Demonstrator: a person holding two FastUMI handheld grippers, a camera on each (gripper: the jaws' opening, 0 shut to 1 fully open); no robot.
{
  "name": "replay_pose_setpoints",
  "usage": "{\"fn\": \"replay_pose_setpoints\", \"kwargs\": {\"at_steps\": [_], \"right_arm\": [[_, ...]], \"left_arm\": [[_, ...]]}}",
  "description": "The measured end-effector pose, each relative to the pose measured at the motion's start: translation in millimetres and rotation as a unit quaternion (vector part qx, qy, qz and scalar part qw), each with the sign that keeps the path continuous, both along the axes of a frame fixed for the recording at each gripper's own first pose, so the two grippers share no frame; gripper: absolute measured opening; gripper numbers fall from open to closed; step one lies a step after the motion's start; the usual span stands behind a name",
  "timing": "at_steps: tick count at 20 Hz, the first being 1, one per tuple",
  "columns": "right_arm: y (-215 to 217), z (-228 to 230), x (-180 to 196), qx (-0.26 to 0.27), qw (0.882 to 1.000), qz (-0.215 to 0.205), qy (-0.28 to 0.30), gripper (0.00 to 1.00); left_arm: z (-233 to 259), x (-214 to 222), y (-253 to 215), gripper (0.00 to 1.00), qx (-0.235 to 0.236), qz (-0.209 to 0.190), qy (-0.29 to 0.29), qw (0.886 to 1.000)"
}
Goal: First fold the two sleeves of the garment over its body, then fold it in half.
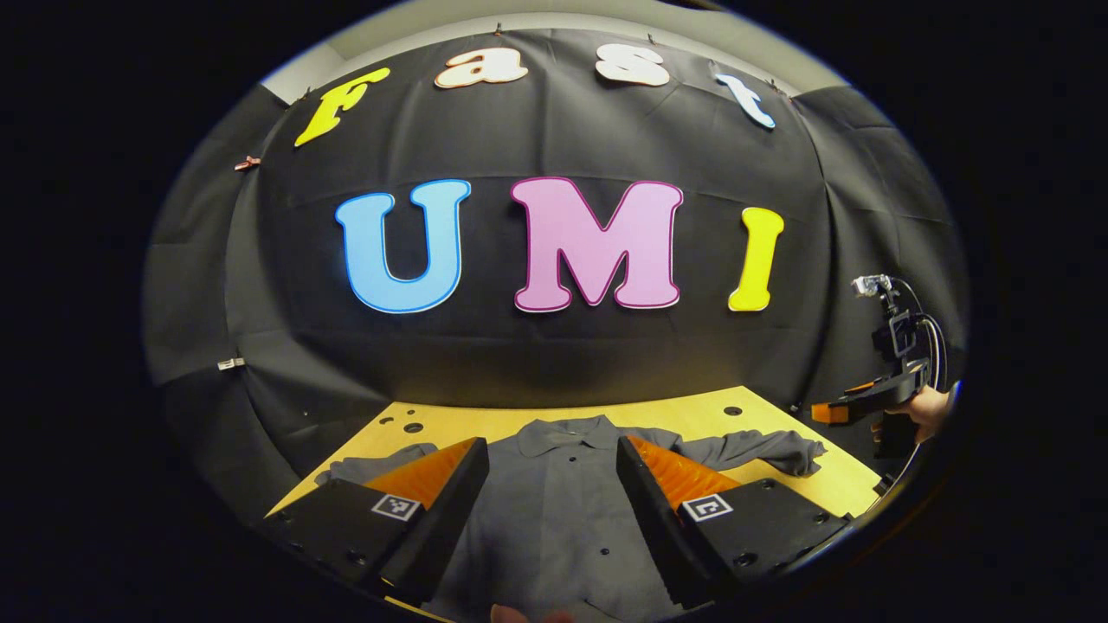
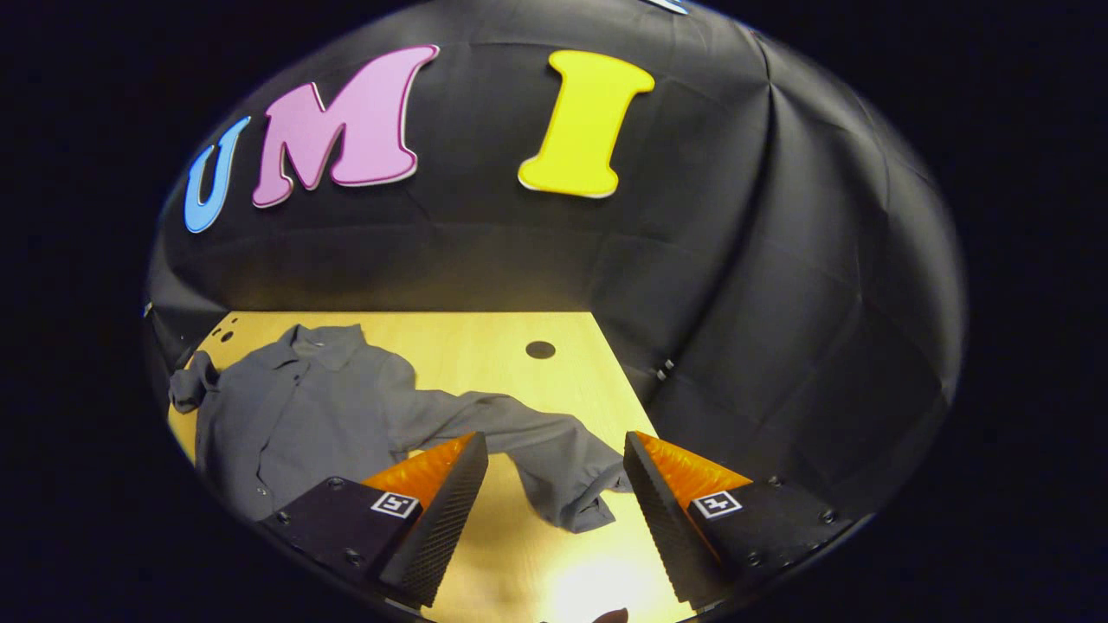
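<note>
A grey button-up shirt lies spread face up on the wooden table, collar toward the wall, both sleeves stretched out sideways. My left gripper hovers open above the shirt's front, nothing between its fingers. In the right gripper view the same shirt lies to the left, and its long sleeve runs toward my right gripper, which is open above the cuff. The right gripper also appears in the left gripper view at the far right, held by a hand.
The wooden table has round holes near its far edge. Black cloth walls close in behind and to the right of the table. The table's right edge runs close to the sleeve's cuff.
</note>
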State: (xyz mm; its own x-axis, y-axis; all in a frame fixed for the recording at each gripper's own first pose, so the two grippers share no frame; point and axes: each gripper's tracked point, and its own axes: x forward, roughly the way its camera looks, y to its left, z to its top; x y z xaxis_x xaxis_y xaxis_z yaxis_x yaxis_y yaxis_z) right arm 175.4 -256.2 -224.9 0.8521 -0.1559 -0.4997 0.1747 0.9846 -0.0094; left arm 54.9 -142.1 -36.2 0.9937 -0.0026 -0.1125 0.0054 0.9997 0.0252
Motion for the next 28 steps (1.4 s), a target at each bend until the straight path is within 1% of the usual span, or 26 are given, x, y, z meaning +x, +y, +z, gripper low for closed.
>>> {"fn": "replay_pose_setpoints", "kwargs": {"at_steps": [6,10,17,18,19,20,21,22,23,24,26,28], "right_arm": [[-27,-63,34,0.014,0.999,0.002,0.042,0.99],[-36,-106,50,0.017,0.997,0.016,0.075,0.98],[-45,-164,66,0.024,0.993,0.022,0.117,0.98],[-43,-169,64,0.03,0.991,0.027,0.126,0.98],[-41,-166,71,0.043,0.992,0.024,0.113,0.98],[-41,-170,68,0.054,0.991,0.023,0.118,0.93],[-39,-171,68,0.069,0.99,0.021,0.118,0.92],[-38,-169,67,0.071,0.99,0.02,0.116,0.85],[-38,-171,69,0.068,0.99,0.026,0.117,0.85],[-35,-169,70,0.066,0.991,0.035,0.115,0.78],[-28,-168,74,0.06,0.991,0.045,0.111,0.42],[-28,-168,75,0.053,0.991,0.049,0.11,0.05]], "left_arm": [[-14,11,-30,0.94,0.0,0.007,0.022,1.0],[-23,16,-35,0.94,0.01,0.021,0.034,0.999],[-34,16,-38,0.94,0.023,0.044,0.05,0.997],[-34,15,-37,0.94,0.025,0.047,0.052,0.997],[-35,13,-35,0.94,0.028,0.051,0.054,0.997],[-34,12,-34,0.94,0.03,0.054,0.056,0.996],[-35,12,-33,0.94,0.032,0.057,0.058,0.996],[-35,13,-32,0.94,0.033,0.06,0.059,0.996],[-34,12,-31,0.94,0.033,0.062,0.059,0.996],[-33,11,-31,0.94,0.032,0.064,0.059,0.996],[-30,8,-28,0.94,0.031,0.069,0.056,0.996],[-27,4,-27,0.97,0.032,0.068,0.05,0.996]]}}
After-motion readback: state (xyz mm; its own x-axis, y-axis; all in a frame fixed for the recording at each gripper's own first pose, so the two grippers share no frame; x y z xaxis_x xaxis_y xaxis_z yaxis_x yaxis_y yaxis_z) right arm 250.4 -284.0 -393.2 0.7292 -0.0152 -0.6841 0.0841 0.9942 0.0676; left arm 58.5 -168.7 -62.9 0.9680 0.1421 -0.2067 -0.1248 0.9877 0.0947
